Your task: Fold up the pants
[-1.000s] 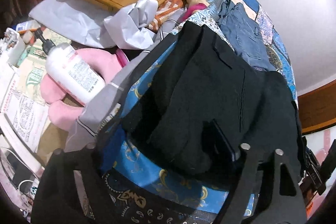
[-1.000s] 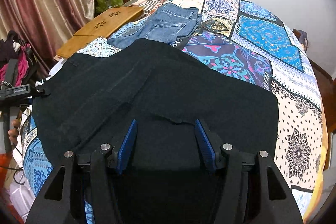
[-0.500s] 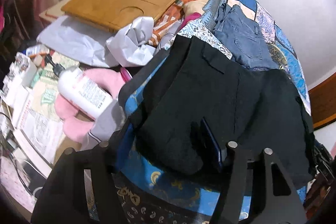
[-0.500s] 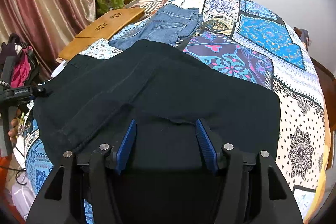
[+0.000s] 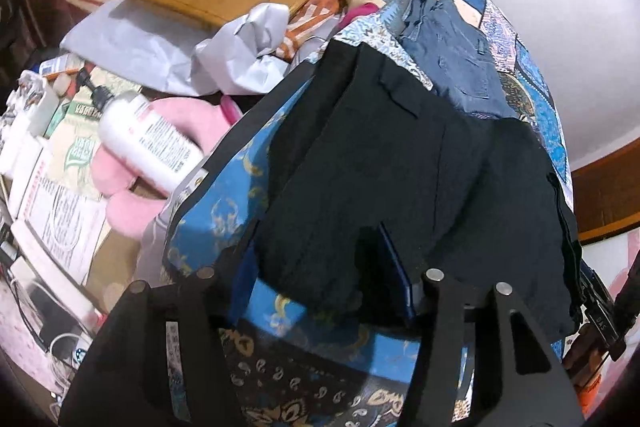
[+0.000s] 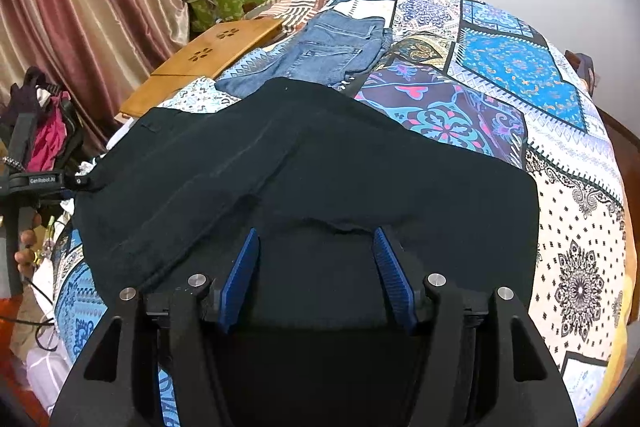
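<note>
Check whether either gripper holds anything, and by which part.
Neither does. Both the left gripper and right gripper have open jaws straddling the black pants, at their near edge.

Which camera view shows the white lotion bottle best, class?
The left wrist view: the white lotion bottle lies tilted against a pink cushion beside the bed, its label and dark pump visible. The right wrist view does not show it at all.

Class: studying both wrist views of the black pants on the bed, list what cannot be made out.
- Left wrist view: print on the white bottle, too small.
- Right wrist view: near hem of the black pants, behind the right hand-held gripper.
- Right wrist view: the left hand-held gripper, grip unclear.
</note>
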Demonstrator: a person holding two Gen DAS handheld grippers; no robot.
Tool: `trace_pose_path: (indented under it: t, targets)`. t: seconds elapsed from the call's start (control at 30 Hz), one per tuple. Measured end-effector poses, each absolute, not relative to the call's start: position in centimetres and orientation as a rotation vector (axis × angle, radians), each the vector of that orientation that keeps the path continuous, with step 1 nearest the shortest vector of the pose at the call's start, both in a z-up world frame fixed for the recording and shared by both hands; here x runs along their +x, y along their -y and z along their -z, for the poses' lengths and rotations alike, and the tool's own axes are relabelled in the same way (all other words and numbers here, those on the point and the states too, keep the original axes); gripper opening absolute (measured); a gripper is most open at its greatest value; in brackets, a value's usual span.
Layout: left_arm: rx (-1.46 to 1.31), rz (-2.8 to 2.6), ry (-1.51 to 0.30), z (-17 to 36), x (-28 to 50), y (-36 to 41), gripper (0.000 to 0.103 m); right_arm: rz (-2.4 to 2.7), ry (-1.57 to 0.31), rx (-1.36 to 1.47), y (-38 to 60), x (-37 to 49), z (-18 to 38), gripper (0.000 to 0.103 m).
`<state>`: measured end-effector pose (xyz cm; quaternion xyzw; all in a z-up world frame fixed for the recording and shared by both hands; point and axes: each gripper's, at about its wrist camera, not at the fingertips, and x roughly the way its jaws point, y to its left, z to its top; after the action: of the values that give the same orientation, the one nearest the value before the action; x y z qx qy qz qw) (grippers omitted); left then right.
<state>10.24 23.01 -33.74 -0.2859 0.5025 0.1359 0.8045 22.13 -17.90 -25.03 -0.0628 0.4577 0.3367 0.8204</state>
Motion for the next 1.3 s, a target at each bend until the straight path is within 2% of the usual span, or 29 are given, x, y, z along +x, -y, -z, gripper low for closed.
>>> trace_pose_path:
  t: [0.27,0.57,0.63,0.67,0.8,0.97,1.3]
  targets:
    - [-0.707,-0.244,-1.1,32.7,8.0,-22.0,0.057,-0.732,-0.972,-0.124,18.1,22.0,25.1,0.058]
    - [-0.778,-0.179,-1.098,35.1,11.9,-21.6,0.057,-0.74,-0.969,-0.11,18.2,22.0,25.1,0.059]
    - [-0.756,-0.195,-1.094,35.4,12.6,-21.7,0.045,-0.742,-0.969,-0.112,18.2,21.9,25.1,0.059]
    - [-0.746,-0.198,-1.095,35.6,12.9,-21.7,0.034,-0.743,-0.968,-0.114,18.2,21.9,25.1,0.059]
    - [-0.697,-0.204,-1.079,35.2,13.5,-21.3,0.019,-0.744,-0.97,-0.111,18.2,21.9,25.0,0.059]
    - [-0.525,-0.224,-0.996,31.4,13.4,-19.7,0.013,-0.739,-0.977,-0.085,18.5,21.9,24.8,0.058]
    - [-0.347,-0.087,-0.783,21.4,14.2,-14.8,0.012,-0.67,-0.949,-0.011,22.4,21.1,22.9,0.058]
